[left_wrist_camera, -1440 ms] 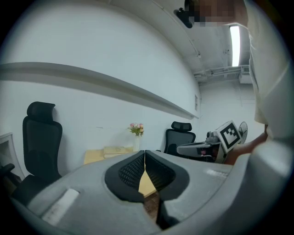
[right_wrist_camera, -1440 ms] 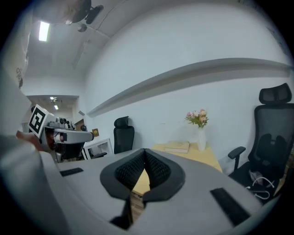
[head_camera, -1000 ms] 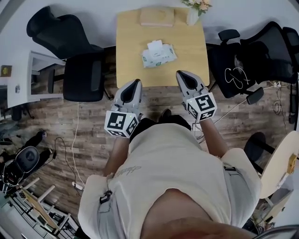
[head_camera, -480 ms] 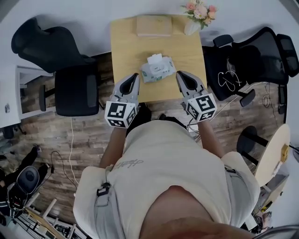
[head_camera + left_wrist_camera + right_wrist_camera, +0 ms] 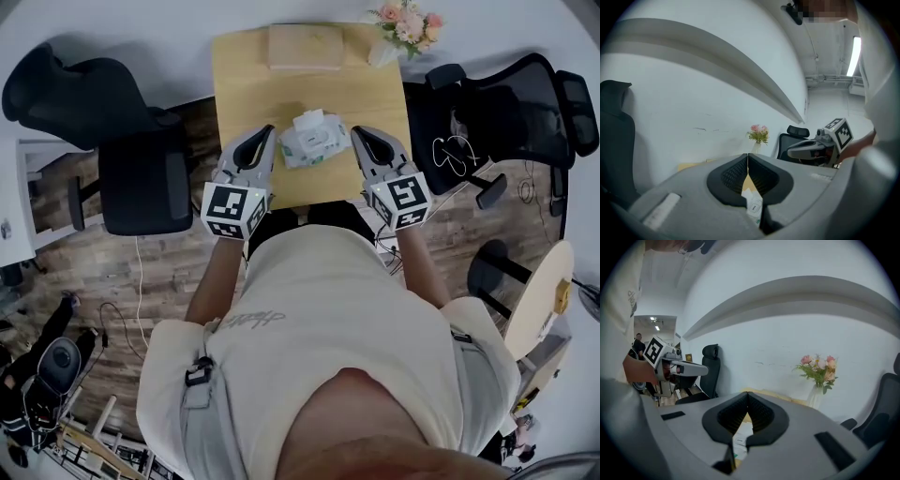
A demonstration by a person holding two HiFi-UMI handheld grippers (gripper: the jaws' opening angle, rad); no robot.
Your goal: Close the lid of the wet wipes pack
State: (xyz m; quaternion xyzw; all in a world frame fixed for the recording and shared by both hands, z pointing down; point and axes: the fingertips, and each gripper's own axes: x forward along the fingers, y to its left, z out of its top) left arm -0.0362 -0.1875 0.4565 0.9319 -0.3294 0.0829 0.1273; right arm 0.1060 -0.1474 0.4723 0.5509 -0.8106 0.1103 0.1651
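- Over the last second the person has closed in on the worktop (image 5: 246, 89). Both grippers, which were short of its near edge, now reach over it.
- The wet wipes pack (image 5: 315, 139) lies near the middle of the worktop's near half. It now sits between the two grippers, with the left gripper (image 5: 269, 131) just beside its left end and the right gripper (image 5: 355, 132) just beside its right end. Neither appears to touch it.
- The white lid (image 5: 309, 119) on the far part of the pack seems to stand open, so the closing itself is not yet done.
- Each gripper's own view shows its jaws pressed together at the tips with nothing pinched. The pack shows only beyond and below them, through the gap behind the tips.
- The approach looks finished. The next move is probably for one set of shut jaws to push the flap down while the other steadies the pack.
- A vase of flowers (image 5: 401, 26) and a flat box (image 5: 305, 47) stand at the far end, well apart from the pack.
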